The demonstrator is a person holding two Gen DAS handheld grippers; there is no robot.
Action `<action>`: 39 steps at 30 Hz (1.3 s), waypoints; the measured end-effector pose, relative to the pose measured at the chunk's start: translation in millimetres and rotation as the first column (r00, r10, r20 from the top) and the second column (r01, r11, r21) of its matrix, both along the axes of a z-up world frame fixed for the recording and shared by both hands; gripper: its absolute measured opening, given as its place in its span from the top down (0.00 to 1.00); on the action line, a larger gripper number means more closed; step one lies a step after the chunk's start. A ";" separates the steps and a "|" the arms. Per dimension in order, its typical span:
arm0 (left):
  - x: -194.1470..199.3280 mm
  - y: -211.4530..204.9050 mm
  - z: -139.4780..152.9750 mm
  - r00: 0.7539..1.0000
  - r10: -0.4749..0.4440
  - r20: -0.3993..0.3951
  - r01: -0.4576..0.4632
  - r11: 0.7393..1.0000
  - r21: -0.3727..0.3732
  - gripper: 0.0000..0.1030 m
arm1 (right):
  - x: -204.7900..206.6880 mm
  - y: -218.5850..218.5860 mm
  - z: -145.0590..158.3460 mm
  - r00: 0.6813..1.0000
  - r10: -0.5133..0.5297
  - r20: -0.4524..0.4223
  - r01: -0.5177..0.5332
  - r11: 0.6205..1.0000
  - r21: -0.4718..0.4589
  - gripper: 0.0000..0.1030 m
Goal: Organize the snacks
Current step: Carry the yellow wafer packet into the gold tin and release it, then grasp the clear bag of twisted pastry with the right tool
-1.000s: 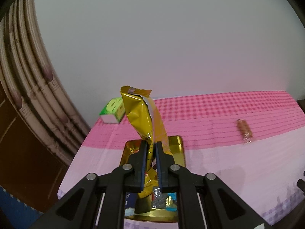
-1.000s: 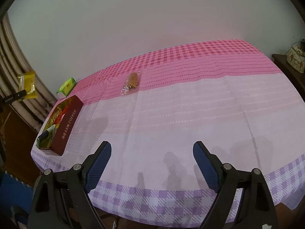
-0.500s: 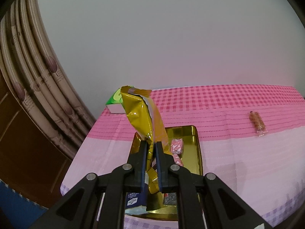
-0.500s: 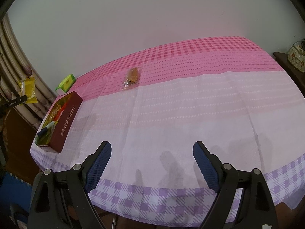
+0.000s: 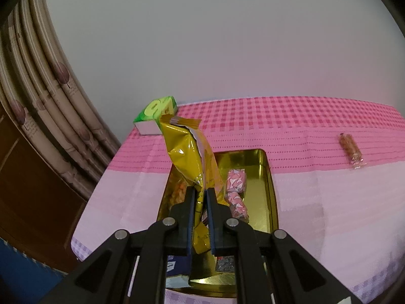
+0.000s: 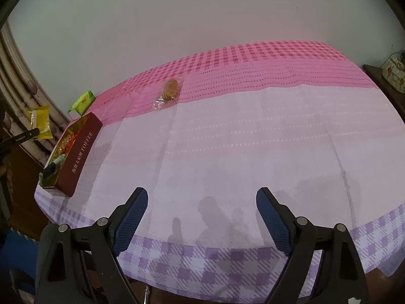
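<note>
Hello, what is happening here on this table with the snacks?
A person is sorting snacks into a tin. The left gripper is shut on a yellow snack packet above the tin, which already holds other sweets. The right gripper is open and empty over the tablecloth. One wrapped snack and a green box lie outside.

Left wrist view: left hand-held gripper (image 5: 200, 197) and yellow snack packet (image 5: 188, 152) hide near end of gold tin (image 5: 269, 177); dark blue packet (image 5: 177, 266) there only partly seen, print unreadable. Wrapped snack (image 5: 350, 149) past tin too small to identify. Right wrist view: basket (image 6: 393, 72) cut by right edge; tin contents blurred; counter (image 6: 253, 139) near edge hidden behind right hand-held gripper (image 6: 202, 210).
</note>
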State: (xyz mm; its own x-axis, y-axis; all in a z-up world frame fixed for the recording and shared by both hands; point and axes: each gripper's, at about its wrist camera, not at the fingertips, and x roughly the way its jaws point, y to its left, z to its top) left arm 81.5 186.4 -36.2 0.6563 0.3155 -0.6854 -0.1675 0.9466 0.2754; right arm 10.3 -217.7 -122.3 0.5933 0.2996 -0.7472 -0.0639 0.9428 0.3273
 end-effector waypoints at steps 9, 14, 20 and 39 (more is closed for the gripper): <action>14.0 12.5 -31.2 0.998 0.006 -0.059 -0.008 0.999 -0.033 0.91 | 3.6 3.3 -11.0 1.000 0.009 -0.028 -0.009 1.000 -0.021 0.17; 23.3 21.9 -54.3 0.994 0.025 -0.104 -0.031 0.998 -0.056 0.91 | 4.7 7.2 -19.0 0.999 0.019 -0.048 -0.021 0.999 -0.039 0.17; 30.0 32.6 -71.6 0.990 0.037 -0.132 -0.048 0.996 -0.079 0.88 | 4.7 11.4 -24.4 0.998 0.028 -0.061 -0.031 0.998 -0.056 0.17; -132.6 30.9 -16.5 0.991 -0.087 0.102 0.115 0.941 -0.319 0.40 | 120.1 83.1 -2.5 0.997 0.074 0.013 -0.070 0.981 -0.178 0.17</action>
State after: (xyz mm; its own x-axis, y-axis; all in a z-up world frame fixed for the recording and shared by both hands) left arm -51.1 217.3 -52.7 0.7337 0.0152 -0.6793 -0.0756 0.9954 -0.0595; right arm 130.3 -134.6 -124.8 0.5902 0.2054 -0.7807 -0.1383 0.9785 0.1529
